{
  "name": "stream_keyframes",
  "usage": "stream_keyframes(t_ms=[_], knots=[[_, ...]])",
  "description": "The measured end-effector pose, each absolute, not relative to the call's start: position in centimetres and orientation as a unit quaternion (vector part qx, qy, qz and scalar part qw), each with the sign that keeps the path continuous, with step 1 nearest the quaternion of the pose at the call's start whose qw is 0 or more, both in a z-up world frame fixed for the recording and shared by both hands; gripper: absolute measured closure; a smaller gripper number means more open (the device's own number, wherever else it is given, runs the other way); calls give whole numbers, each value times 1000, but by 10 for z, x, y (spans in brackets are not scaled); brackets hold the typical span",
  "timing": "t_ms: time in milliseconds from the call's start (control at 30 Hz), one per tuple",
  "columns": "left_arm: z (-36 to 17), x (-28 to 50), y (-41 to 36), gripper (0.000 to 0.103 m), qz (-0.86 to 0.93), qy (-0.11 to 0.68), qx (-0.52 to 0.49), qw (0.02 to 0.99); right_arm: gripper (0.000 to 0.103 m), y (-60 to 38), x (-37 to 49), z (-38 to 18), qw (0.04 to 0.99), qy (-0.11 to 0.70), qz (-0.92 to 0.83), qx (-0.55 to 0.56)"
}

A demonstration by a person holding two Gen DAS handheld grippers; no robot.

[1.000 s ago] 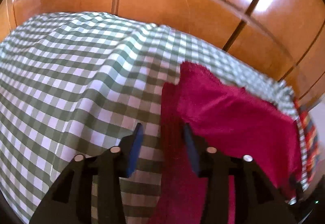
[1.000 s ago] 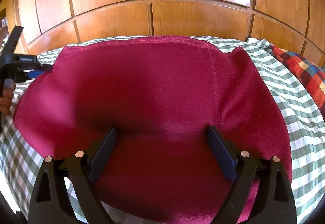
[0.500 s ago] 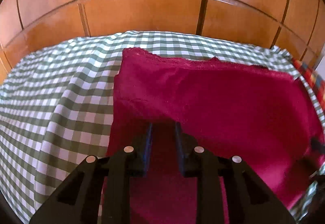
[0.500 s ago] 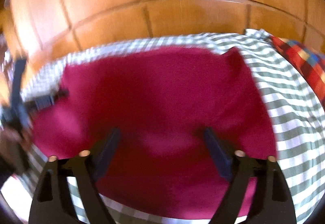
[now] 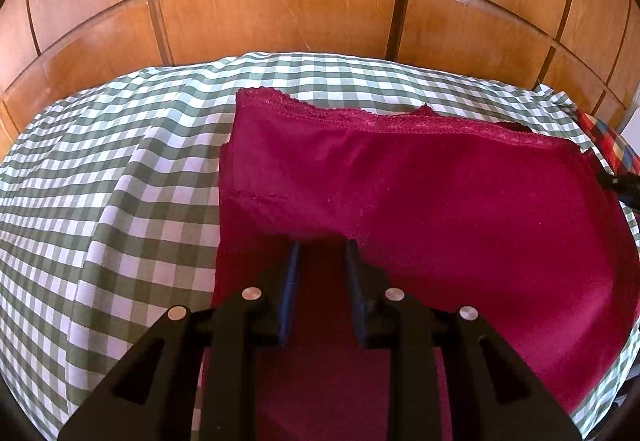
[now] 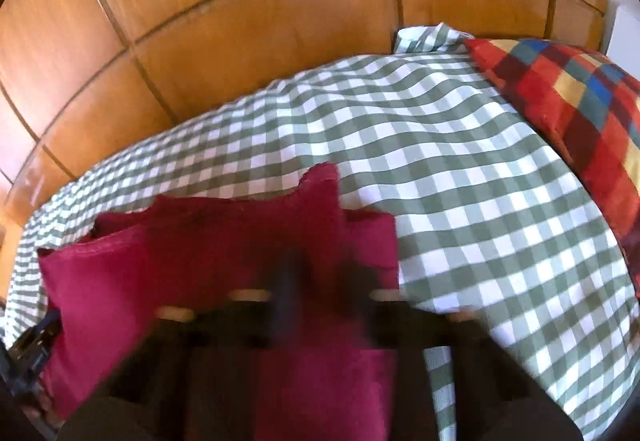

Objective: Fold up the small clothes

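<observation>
Garment, crimson with a lace-trimmed band along its far edge, lies on the checked cloth, toward that cloth's right side in the left wrist view. A plaid cushion sits at the cloth's far right corner.

Left gripper: jaws narrowed, a lifted fold of the garment's near left edge pinched between them.

Right gripper: blurred in its own view; jaws read as clenched, with crimson fabric bunched at the tips, so judged to be grasping the garment's near right edge.

Step in hand, by judgement: both near corners taken up for the first fold.

Next move calls for raising both corners evenly and carrying them to the lace band, keeping the fabric taut so no crease sets in.
</observation>
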State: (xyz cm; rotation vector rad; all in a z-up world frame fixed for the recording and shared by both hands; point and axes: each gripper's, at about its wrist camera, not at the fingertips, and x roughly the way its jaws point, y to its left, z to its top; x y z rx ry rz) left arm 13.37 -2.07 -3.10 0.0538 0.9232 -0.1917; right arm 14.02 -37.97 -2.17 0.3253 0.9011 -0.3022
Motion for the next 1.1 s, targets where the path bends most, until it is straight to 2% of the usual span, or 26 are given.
stream_keyframes(t_ms=[133,233,433,500,533,567,633,967,1100], knots=[[-32,138,-15,80,-97,451,11,887,97,-382,138,-19,883,417,-181,118],[-35,148,-14,79,-94,460,-2,883,97,-396,144,-54,862,451,-197,121],[-39,149,-20,79,-77,449,11,890,95,-392,145,-52,867,445,-196,109],[-37,148,-23,79,-70,449,19,890,81,-399,139,-46,866,441,-194,133],[-33,147,-24,78,-63,451,20,890,53,-402,134,-42,865,438,-204,137],[-29,145,-25,76,-59,450,21,891,30,-406,125,-39,865,429,-214,147],[-23,136,-28,66,-54,444,27,894,28,-411,111,-35,869,416,-200,179],[-8,88,-48,61,-77,421,49,902,28,-421,44,-50,842,405,-77,347],[-8,76,-54,61,-84,424,46,901,28,-413,28,-56,833,402,-32,380]])
